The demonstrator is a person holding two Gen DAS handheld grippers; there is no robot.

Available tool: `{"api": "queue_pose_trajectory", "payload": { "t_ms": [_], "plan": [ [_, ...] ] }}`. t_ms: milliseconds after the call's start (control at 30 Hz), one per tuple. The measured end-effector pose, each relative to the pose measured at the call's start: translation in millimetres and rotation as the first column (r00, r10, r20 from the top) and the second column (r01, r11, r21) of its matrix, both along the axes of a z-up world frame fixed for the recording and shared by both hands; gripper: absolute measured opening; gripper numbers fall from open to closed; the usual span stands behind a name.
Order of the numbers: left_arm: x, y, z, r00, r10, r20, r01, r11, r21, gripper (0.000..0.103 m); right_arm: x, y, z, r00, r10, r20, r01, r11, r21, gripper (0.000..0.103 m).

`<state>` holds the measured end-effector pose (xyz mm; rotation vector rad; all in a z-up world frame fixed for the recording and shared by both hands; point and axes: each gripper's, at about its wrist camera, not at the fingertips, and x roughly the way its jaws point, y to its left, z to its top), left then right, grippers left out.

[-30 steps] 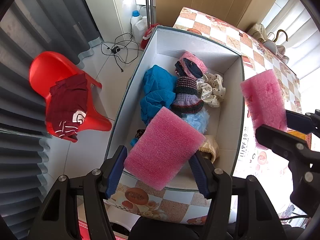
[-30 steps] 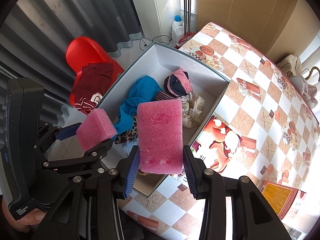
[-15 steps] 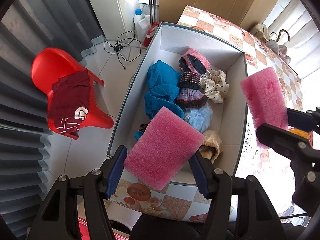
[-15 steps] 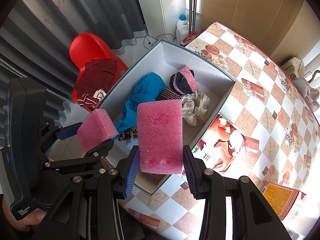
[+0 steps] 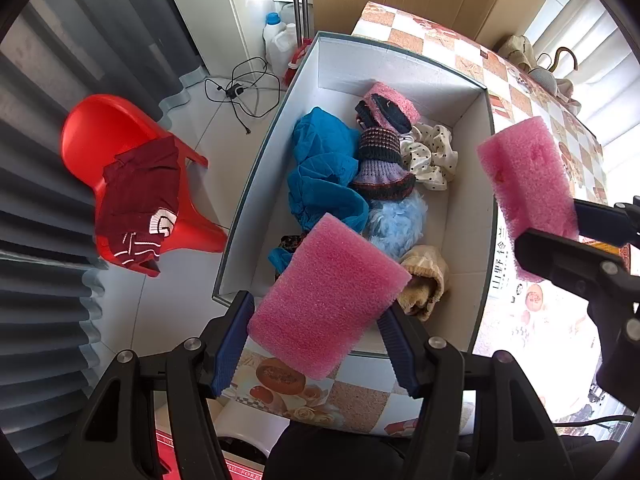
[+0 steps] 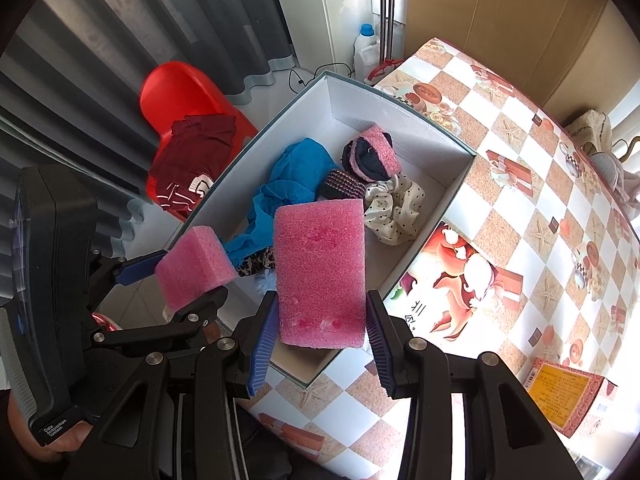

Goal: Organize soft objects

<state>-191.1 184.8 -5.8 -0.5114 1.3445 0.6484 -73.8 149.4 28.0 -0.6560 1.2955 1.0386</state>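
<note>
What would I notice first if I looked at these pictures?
Two bright pink foam blocks, one in the left gripper and one in the right gripper, above a white box of soft clothes. A red chair stands on the floor beside it.

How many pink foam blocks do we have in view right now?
2. One pink foam block sits between the fingers of the left hand-held gripper; the other foam block is in the right hand-held gripper. Both hang above the box; more could be buried under the clothes.
</note>
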Motion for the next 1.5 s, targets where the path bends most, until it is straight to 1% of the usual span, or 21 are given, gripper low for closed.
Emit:
{"api": "queue_pose_trajectory", "payload": {
  "t_ms": [200, 333, 633, 933, 1067, 1200, 1500],
  "plan": [
    [-6, 4, 3, 1.000, 0.028, 0.015, -0.028, 1.000, 0.003, 0.066, -7, 4, 7, 0.999, 0.042, 0.032, -0.043, 0.999, 0.020, 0.044],
    [-12, 5, -1, 0.998, 0.056, 0.012, -0.056, 0.998, -0.013, 0.066, -19, 6, 10, 0.990, 0.104, 0.100, -0.106, 0.994, 0.017, 0.044],
    [-15, 5, -6, 0.999, 0.048, -0.010, -0.048, 0.998, -0.028, 0.066, -39, 5, 8, 0.954, 0.214, 0.211, -0.216, 0.976, -0.011, 0.044],
    [1, 1, -1, 1.000, -0.010, 0.003, 0.010, 1.000, -0.007, 0.066, -38, -1, 20, 0.915, 0.226, 0.335, -0.236, 0.972, -0.010, 0.044],
    [7, -4, 2, 0.999, -0.032, 0.004, 0.032, 0.999, 0.009, 0.066, -34, -4, 22, 0.911, 0.213, 0.354, -0.223, 0.975, -0.012, 0.044],
    [6, -8, 3, 0.999, -0.041, -0.001, 0.041, 0.999, 0.028, 0.066, -34, -5, 23, 0.912, 0.210, 0.353, -0.221, 0.975, -0.007, 0.044],
    [-6, -8, 4, 1.000, -0.016, -0.018, 0.017, 0.999, 0.050, 0.066, -44, -4, 19, 0.921, 0.228, 0.317, -0.241, 0.971, 0.001, 0.044]
  ]
}}
